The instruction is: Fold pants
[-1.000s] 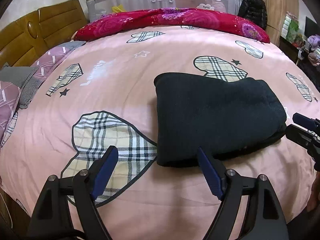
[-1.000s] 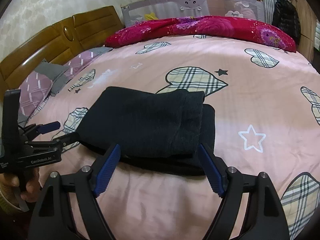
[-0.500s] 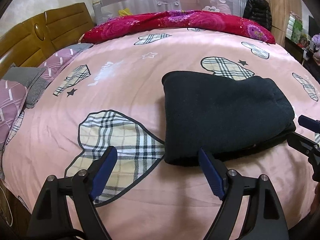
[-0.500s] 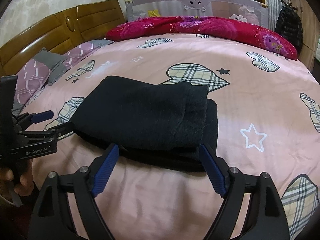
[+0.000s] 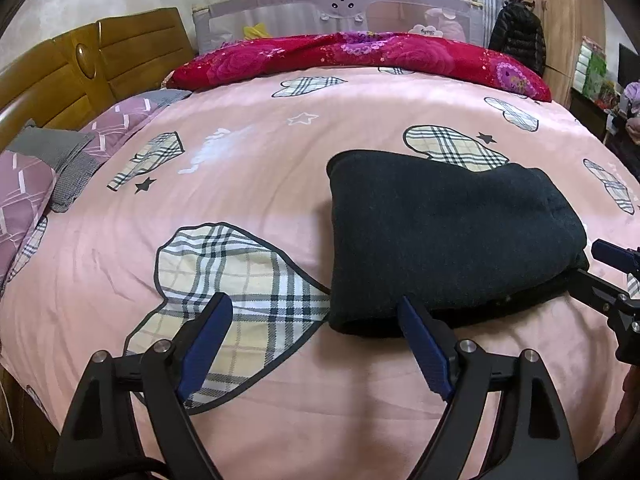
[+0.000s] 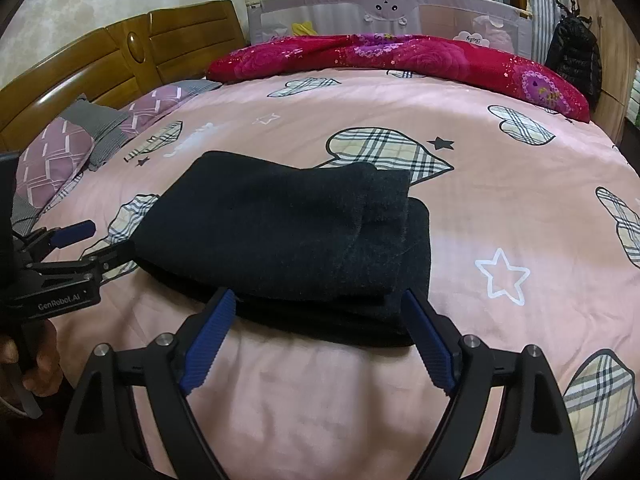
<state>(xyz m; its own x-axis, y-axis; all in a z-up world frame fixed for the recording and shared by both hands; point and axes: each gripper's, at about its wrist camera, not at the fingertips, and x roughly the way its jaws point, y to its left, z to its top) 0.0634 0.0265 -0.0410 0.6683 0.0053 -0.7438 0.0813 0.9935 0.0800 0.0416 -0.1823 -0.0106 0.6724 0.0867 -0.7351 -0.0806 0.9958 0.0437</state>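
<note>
The black pants lie folded into a thick rectangular bundle on the pink bed cover; they also show in the right wrist view. My left gripper is open and empty, just short of the bundle's near left corner. My right gripper is open and empty, its fingers at the bundle's near edge. Each gripper shows in the other's view, the right one and the left one, at opposite sides of the bundle.
A red floral quilt lies along the far side with a grey bed rail behind it. Purple and grey pillows and a wooden headboard are at the left. A black jacket hangs far right.
Both grippers have drawn back and risen slightly from the folded pants, staying open. The pants have not moved.
</note>
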